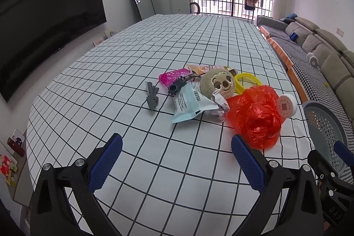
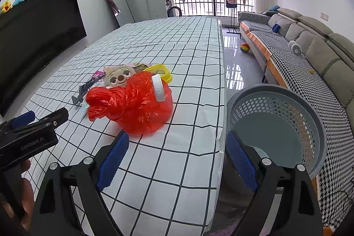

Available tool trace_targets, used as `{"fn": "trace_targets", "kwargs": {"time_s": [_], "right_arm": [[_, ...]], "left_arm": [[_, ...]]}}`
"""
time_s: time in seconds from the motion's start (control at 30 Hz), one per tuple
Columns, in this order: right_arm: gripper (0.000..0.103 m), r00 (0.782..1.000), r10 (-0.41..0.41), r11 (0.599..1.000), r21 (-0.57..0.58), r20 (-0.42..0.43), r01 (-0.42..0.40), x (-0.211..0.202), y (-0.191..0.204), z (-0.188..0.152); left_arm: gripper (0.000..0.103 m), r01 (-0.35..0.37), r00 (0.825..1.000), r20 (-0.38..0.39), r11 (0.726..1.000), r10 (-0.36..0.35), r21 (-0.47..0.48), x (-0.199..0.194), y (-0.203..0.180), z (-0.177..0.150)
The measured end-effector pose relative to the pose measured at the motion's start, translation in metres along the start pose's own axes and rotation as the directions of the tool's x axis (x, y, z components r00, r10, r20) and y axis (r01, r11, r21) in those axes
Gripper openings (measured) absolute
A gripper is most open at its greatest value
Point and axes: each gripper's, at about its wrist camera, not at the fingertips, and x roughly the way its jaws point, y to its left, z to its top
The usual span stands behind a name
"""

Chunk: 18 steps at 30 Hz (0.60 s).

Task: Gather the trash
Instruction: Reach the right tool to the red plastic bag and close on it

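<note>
A crumpled red plastic bag (image 1: 256,116) (image 2: 132,105) lies on the checked table (image 1: 154,54), with a white round lid (image 1: 286,106) (image 2: 158,87) against it. A pale blue wrapper (image 1: 190,104) and small crumpled paper (image 1: 220,105) lie beside a plush toy (image 1: 218,82) (image 2: 117,77). A grey perforated bin (image 2: 278,125) (image 1: 325,127) stands off the table's right edge. My left gripper (image 1: 177,160) is open and empty, short of the pile. My right gripper (image 2: 177,160) is open and empty over the table edge, next to the bin.
A pink basket (image 1: 172,76), a black toy (image 1: 179,85), a dark grey arrow piece (image 1: 152,96) and a yellow frame (image 1: 246,81) lie in the pile. A sofa (image 2: 309,54) runs along the right. A television (image 1: 44,25) hangs left.
</note>
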Motion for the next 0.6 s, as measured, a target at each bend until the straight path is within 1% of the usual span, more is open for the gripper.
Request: {"fn": "trace_targets", "kwargs": {"time_s": [0.17,0.33,0.6], "right_arm": [[0.085,1.000,-0.002,1.000,-0.020,0.005,0.002,0.009,0.005,0.010],[0.085,0.999,-0.028,0.999,-0.042,0.029,0.030,0.021,0.007,0.027],[0.085,1.000,-0.026,0.998,-0.061,-0.005,0.025,0.060,0.005,0.048]], "left_arm": [[0.097,-0.027,1.000,0.005,0.999,0.027,-0.017,0.002,0.010,0.000],[0.097,-0.023,1.000,0.006,0.999,0.023,-0.031,0.004,0.014,0.000],[0.097,-0.003,1.000,-0.004,1.000,0.003,-0.028,0.010,0.010,-0.001]]}}
